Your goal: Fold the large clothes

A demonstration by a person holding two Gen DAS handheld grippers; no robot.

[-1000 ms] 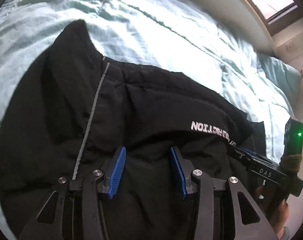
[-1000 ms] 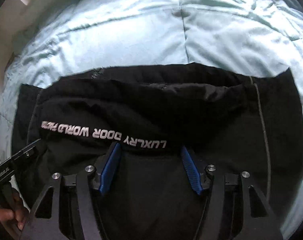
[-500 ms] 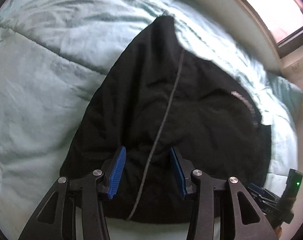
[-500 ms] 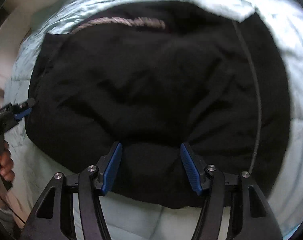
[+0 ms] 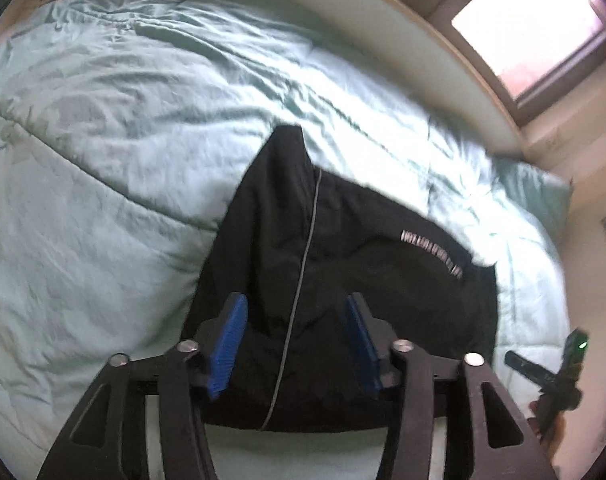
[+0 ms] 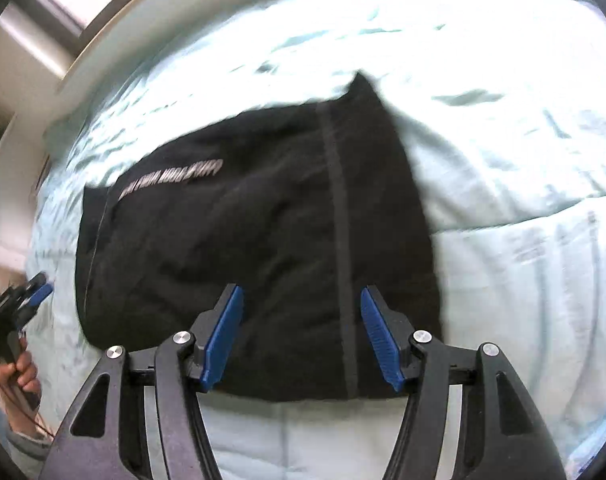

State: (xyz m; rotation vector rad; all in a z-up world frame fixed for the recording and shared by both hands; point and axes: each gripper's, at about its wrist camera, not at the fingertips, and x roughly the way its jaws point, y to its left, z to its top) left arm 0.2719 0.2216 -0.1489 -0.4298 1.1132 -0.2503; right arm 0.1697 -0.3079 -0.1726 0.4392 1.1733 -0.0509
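A black garment [image 5: 343, 280] with a thin grey stripe and white lettering lies folded into a compact shape on the pale green bed; it also shows in the right wrist view [image 6: 243, 248]. My left gripper [image 5: 293, 342] is open and empty, raised above the garment's near edge. My right gripper [image 6: 301, 334] is open and empty, also raised above the near edge. Each gripper shows small in the other's view: the right one [image 5: 551, 376] at the far right, the left one [image 6: 19, 308] at the far left.
The pale green quilt [image 5: 103, 160] covers the bed all around the garment. A pillow [image 5: 539, 188] lies at the far right by the wall. A window [image 5: 523, 28] is beyond the bed's far side.
Both grippers have pulled back and up from the garment, which now looks smaller and farther off. The lettered part now lies on top at the far side.
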